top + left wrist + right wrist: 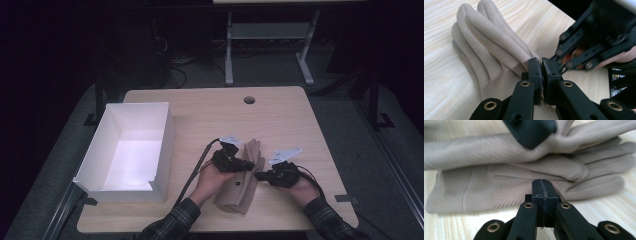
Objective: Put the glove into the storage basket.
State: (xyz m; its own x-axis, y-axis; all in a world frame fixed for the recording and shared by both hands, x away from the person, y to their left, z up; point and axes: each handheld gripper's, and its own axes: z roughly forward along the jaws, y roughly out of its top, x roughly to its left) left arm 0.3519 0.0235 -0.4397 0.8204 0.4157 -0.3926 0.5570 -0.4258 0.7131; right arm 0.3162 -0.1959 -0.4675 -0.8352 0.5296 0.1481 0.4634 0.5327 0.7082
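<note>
- Nearest the lens in the right gripper view, the right gripper (pixel 543 188) has its two black jaws pressed flat together, with nothing visibly caught between the pads; their tips sit at the near edge of the lower beige glove (pixel 499 192), and whether they touch the cloth cannot be told.
- Just beyond those tips lies that glove flat on the wooden table (pixel 599 207), fingers pointing to the right gripper's right.
- Above it, the upper glove (pixel 486 150) is lifted in a fold, pinched by the left gripper (pixel 531 131).
- Seen along its own jaws, the left gripper (pixel 541 65) is almost closed, a thin fold of the upper glove (pixel 491 42) between the pads; the right gripper (pixel 579 50) stands close ahead and to its right.
- From above, both grippers (pixel 250 165) (pixel 260 175) meet over the gloves (pixel 240 192); the white box (pixel 165 145) stands well off to the left gripper's left.
</note>
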